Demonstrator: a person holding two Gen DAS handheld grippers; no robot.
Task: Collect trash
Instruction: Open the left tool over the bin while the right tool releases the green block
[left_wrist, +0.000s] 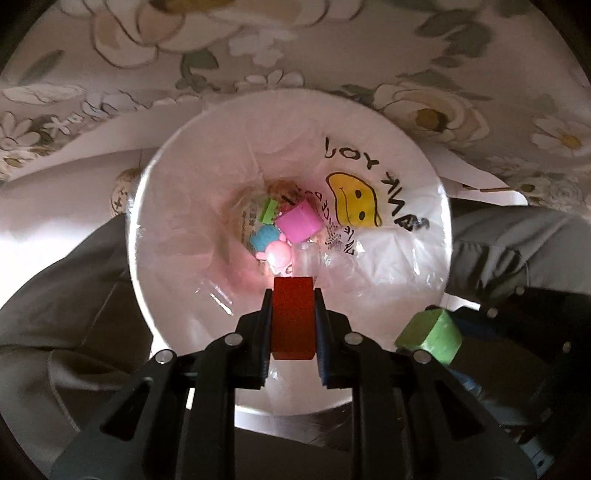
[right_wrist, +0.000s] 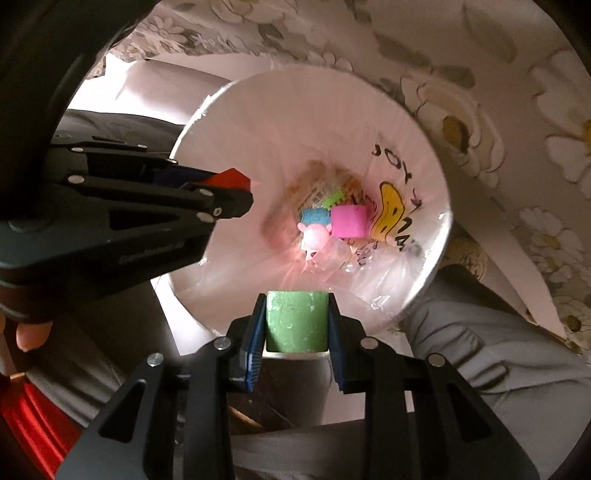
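Over the lined white bin (left_wrist: 177, 206) we see our left gripper (left_wrist: 293, 295) pinching a red block (left_wrist: 293, 321) and our right gripper (right_wrist: 297, 299) pinching a green block (right_wrist: 296, 321), both above its rim

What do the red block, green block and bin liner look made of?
Red block: likely painted wood or dense foam; matte, sharp flat faces.
Green block: probably the same, matte, with pale scuffs where the colour has worn.
Bin liner: thin clear plastic film; glossy, wrinkled, printed with a yellow smiley and black lettering.
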